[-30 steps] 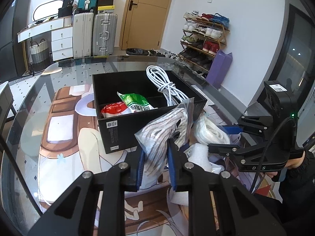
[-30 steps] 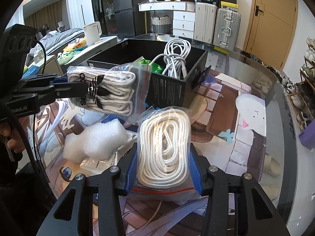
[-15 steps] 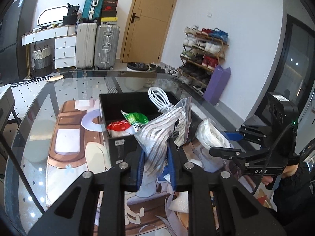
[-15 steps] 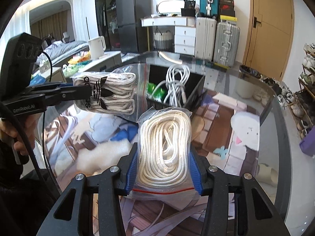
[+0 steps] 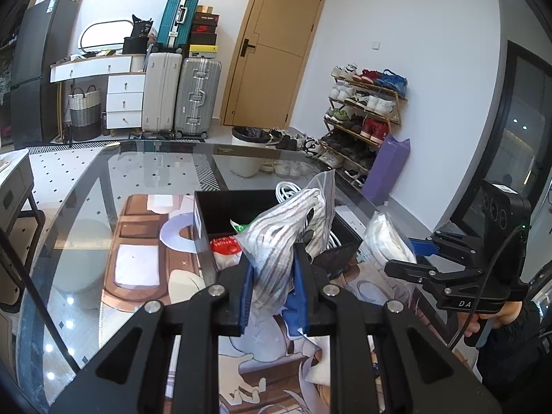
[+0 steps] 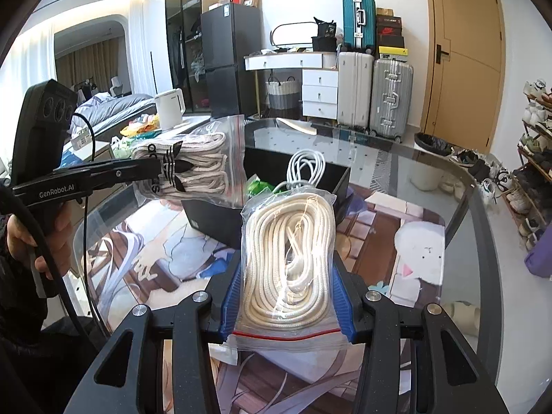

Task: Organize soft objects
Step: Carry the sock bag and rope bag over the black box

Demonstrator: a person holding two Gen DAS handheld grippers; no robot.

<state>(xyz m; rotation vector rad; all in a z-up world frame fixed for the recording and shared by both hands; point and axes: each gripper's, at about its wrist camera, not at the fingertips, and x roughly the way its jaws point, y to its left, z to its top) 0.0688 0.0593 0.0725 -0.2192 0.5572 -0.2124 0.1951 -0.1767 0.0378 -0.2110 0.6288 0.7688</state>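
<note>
My left gripper (image 5: pixel 272 276) is shut on a clear zip bag of striped laces (image 5: pixel 276 241), held in the air above the near side of the black box (image 5: pixel 207 227). The same bag (image 6: pixel 193 172) and left gripper (image 6: pixel 155 169) show in the right wrist view. My right gripper (image 6: pixel 288 293) is shut on a zip bag of white rope (image 6: pixel 289 255), held above the table short of the black box (image 6: pixel 331 176). That bag (image 5: pixel 386 241) and gripper (image 5: pixel 400 265) show at the right in the left wrist view. The box holds a white cable (image 6: pixel 307 165) and green and red packets (image 5: pixel 224 245).
The round glass table (image 5: pixel 103 179) carries a printed mat (image 6: pixel 396 220). Foam packing (image 5: pixel 317 369) lies on the mat under my left gripper. A shoe rack (image 5: pixel 365 114) and suitcases (image 5: pixel 179 96) stand beyond the table.
Both grippers have risen with their bags; the box and table now sit lower and farther in both views. The foam has dropped out of the right wrist view.
</note>
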